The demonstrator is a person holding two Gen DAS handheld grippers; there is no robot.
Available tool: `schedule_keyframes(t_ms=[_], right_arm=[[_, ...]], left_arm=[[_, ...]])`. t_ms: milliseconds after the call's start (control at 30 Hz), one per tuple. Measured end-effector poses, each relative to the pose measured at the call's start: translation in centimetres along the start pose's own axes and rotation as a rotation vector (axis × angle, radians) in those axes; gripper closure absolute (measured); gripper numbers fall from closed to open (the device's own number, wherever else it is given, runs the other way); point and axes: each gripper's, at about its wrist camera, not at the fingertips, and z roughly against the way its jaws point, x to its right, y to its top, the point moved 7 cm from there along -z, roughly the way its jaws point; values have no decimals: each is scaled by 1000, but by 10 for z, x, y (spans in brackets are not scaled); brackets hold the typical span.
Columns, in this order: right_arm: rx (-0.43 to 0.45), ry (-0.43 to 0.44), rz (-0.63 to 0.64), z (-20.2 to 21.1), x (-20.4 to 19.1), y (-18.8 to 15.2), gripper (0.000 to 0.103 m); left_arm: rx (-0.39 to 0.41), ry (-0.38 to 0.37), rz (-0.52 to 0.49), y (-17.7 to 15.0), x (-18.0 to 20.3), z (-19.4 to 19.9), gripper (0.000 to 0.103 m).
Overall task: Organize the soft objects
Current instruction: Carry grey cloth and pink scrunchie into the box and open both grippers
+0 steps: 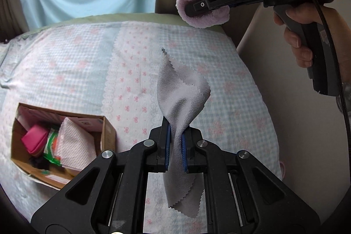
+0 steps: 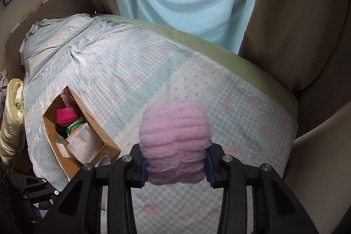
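The left gripper (image 1: 175,146) has its jaws clamped tight on a grey cloth (image 1: 183,89) with pinked edges, which hangs above the bed (image 1: 76,63). The right gripper (image 2: 175,165) pinches a fluffy pink roll (image 2: 175,142) between its blue pads, also lifted off the checked bedspread. A cardboard box (image 1: 108,133) already holding soft things lies on the bed to the left.

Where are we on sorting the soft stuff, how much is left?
Done: the cardboard box on the bed already holds several items. In hand: left tongs pinch a grey cloth; right tongs clamp a pink fluffy roll. Left: both go in the box; nothing else loose is visible.
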Motion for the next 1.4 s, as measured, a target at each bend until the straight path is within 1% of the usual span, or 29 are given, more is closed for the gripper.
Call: schedule_keyframes(t_ms=[133, 300, 400, 500, 633, 833, 967, 1200, 1267, 1400], right_arm=[[38, 27, -9, 37, -42, 16, 66], [65, 70, -52, 60, -98, 29, 66], [62, 89, -100, 63, -130, 30, 66], [47, 89, -146, 56, -160, 29, 66], [22, 85, -221, 37, -197, 27, 66], [-28, 52, -374, -2, -237, 19, 66], [-63, 40, -501, -34, -250, 12, 66], [-138, -10, -662, -75, -263, -13, 66], [-165, -6, -702, -85, -267, -22, 66], [-219, -5, -731, -106, -273, -38, 66]], left_arm=[[31, 13, 24, 18, -22, 45, 96], [50, 66, 86, 34, -72, 94, 96], [48, 102, 113, 38, -106, 116, 96], [35, 113, 133, 39, -140, 131, 96], [5, 117, 134, 36, -186, 139, 96], [-51, 95, 105, 31, -253, 132, 96], [-98, 63, 62, 29, -287, 112, 96], [-211, 14, -7, 12, -320, 67, 96], [-247, 4, -26, 4, -325, 53, 96], [-295, -3, -47, -11, -329, 30, 96]])
